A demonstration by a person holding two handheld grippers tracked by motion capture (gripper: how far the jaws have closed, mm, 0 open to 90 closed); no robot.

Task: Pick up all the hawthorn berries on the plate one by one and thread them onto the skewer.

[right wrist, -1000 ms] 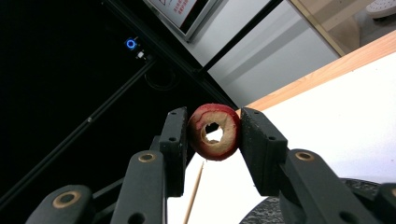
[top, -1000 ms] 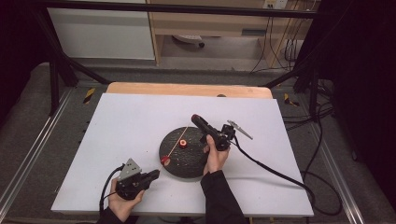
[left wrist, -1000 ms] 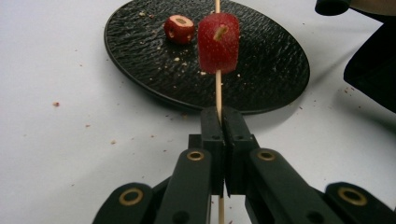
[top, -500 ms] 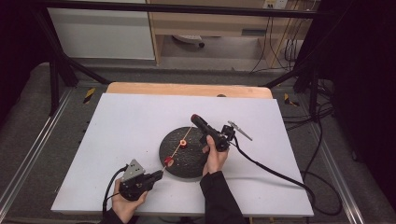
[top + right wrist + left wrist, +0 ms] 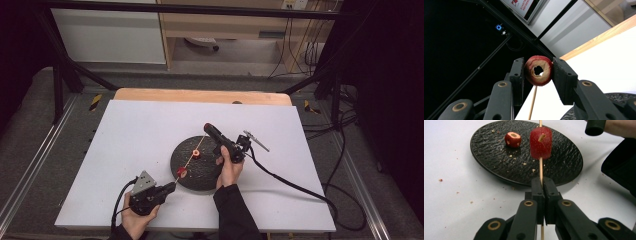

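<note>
The left gripper (image 5: 543, 185) is clamping a wooden skewer (image 5: 540, 167) that already carries one red fruit piece (image 5: 540, 143). The skewer is now rising off the black plate (image 5: 198, 176) toward the right gripper (image 5: 538, 71) — its jaws are squeezing a cored red ring (image 5: 538, 70), so threading looks imminent.

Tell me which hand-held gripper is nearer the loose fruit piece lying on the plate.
Left. The left hand-held gripper sits just off the plate's rim, near the loose piece; the right hand-held gripper is raised beyond it.
</note>
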